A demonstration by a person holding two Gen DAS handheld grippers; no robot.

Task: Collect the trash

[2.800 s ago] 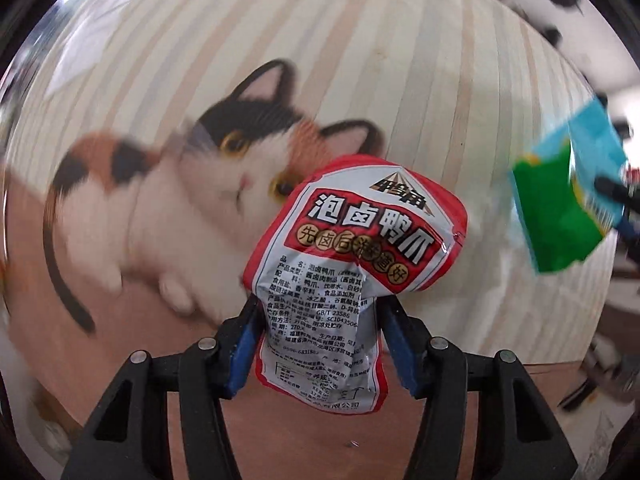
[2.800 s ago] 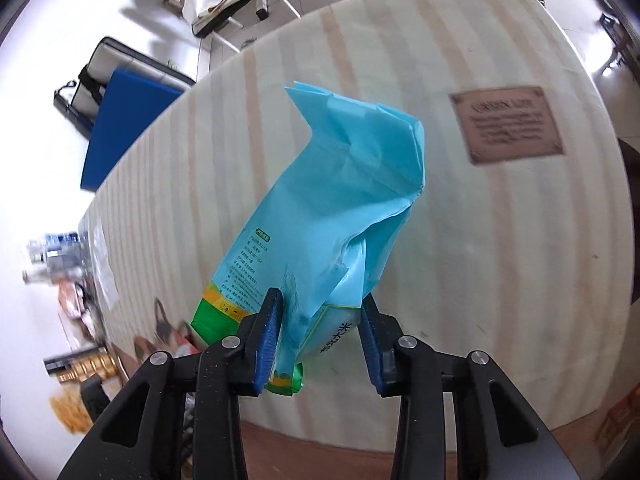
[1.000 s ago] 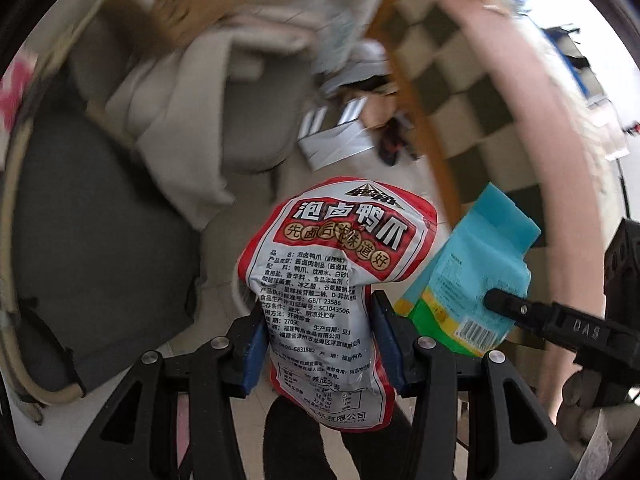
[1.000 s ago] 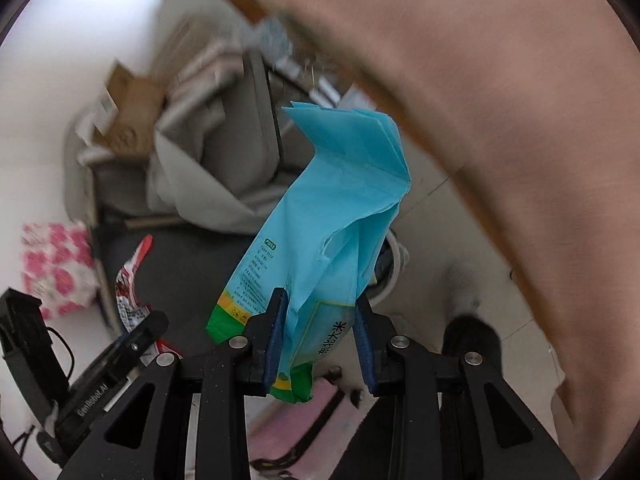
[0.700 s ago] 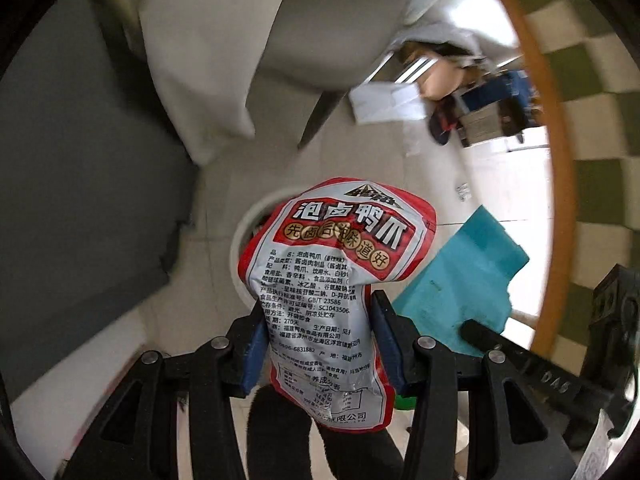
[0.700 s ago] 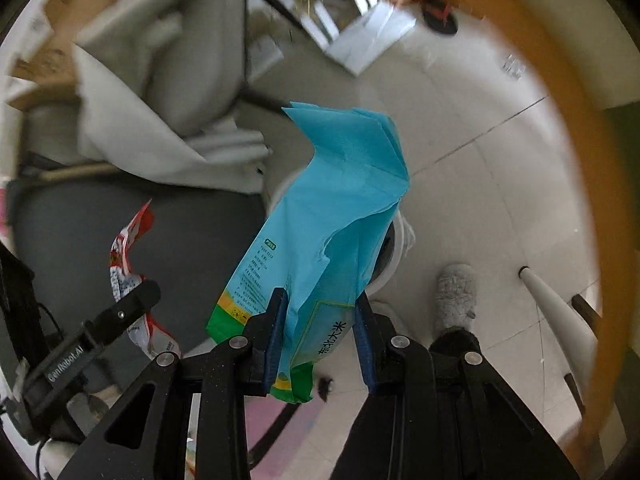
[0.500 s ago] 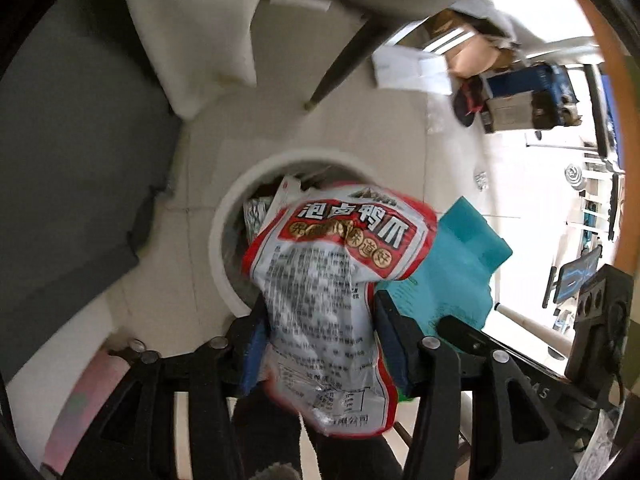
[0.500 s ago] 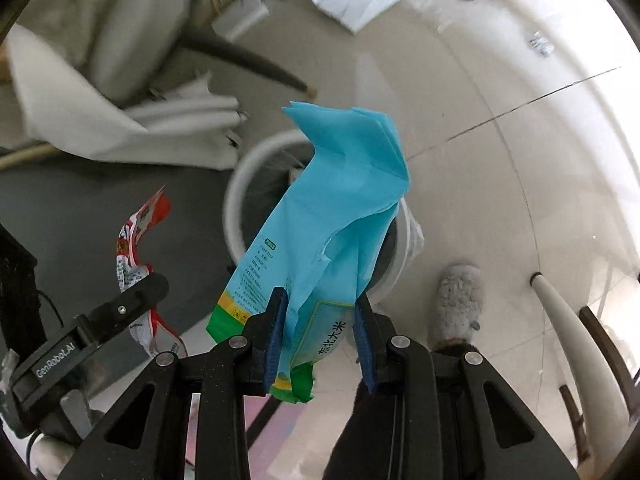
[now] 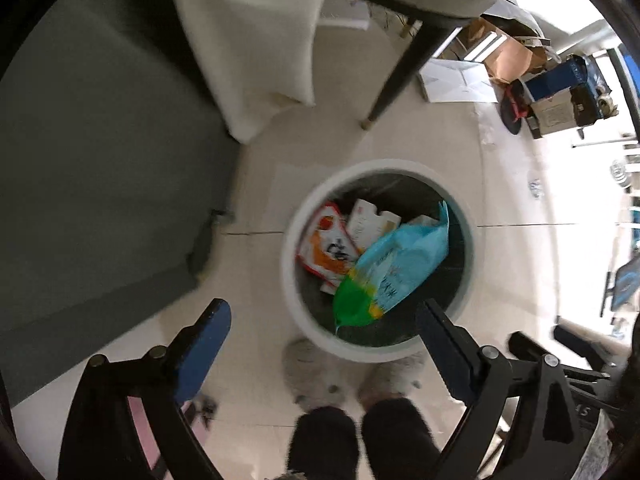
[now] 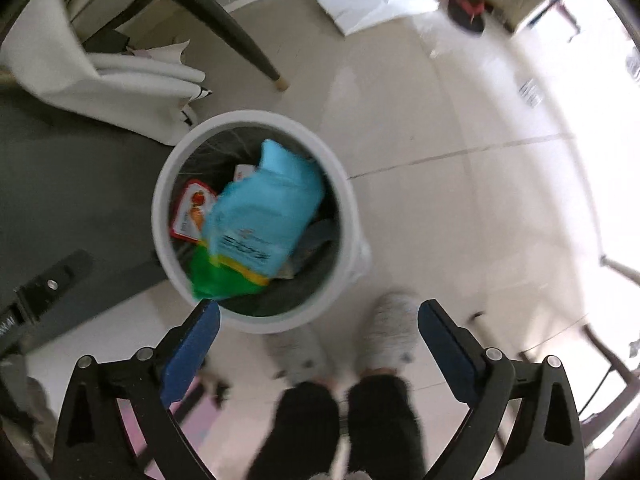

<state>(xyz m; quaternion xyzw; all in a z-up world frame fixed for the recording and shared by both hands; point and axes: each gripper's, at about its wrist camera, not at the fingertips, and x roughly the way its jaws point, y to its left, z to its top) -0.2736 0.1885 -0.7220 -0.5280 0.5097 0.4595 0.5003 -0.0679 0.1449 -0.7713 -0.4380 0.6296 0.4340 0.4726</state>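
Left wrist view: left hand-held gripper (image 9: 322, 328) points down over the bin (image 9: 290, 276); its jaws have just been opening, wide apart, nothing between them.
Right wrist view: right hand-held gripper (image 10: 319, 322) likewise; its jaws have just been opening, wide and bare.
Blue bag (image 9: 394, 266): blurred, at the bin mouth, green end near the rim; whether it has settled is unclear.
Red packet (image 9: 326, 248): 1 red packet lies inside the bin beside a white carton (image 9: 370, 222).
Risk 1: the blue bag may hang up on the rim and tip onto the floor (image 9: 516, 272), its green end being so near the edge.
Risk 2: slippers (image 10: 390, 338) stand just beside the bin; a nudge could shift it.
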